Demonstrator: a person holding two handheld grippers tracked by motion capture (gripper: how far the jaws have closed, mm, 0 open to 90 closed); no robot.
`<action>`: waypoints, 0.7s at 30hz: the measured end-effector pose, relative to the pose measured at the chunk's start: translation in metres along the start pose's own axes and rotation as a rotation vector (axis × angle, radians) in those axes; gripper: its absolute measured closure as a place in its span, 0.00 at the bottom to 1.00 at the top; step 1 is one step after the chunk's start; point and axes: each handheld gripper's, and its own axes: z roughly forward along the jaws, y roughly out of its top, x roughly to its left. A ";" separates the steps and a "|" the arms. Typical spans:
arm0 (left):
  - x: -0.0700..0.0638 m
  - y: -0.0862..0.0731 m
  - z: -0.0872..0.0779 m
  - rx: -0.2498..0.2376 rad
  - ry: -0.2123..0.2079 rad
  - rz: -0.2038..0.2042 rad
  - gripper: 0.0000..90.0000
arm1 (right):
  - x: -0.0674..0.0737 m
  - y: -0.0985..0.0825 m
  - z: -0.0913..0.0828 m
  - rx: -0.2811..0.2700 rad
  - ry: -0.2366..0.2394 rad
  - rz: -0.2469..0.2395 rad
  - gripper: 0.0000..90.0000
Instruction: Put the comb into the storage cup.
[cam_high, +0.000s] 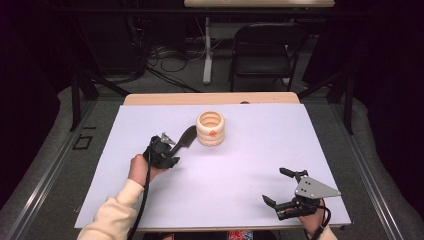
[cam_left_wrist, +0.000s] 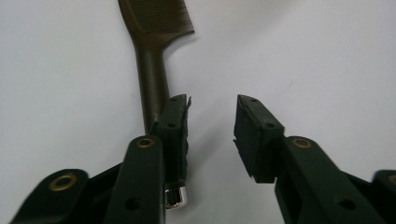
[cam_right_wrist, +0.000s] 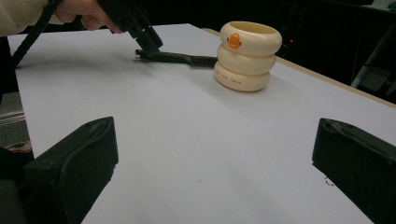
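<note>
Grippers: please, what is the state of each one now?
Left gripper: open, empty; the comb lies beside one jaw on the table.
Right gripper: open wide, holding nothing.

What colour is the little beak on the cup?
Orange, on the cream cup; clearest in the right gripper view.

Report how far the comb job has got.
Done: the dark comb lies flat on the white table beside the cream ringed cup. In hand: the left gripper is at its handle, jaws apart, handle beside one jaw, not between them. Left: nothing is in the cup; the right gripper waits open.
</note>
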 end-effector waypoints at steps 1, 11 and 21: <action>0.001 0.002 -0.001 -0.003 0.004 -0.005 0.65 | 0.000 0.000 0.000 0.000 -0.001 0.000 0.00; 0.011 0.016 0.005 0.066 0.030 -0.029 0.41 | 0.000 0.000 0.002 0.008 0.000 -0.004 0.00; 0.024 0.035 0.019 0.143 0.055 -0.047 0.28 | 0.000 0.000 0.002 0.011 0.001 0.000 0.00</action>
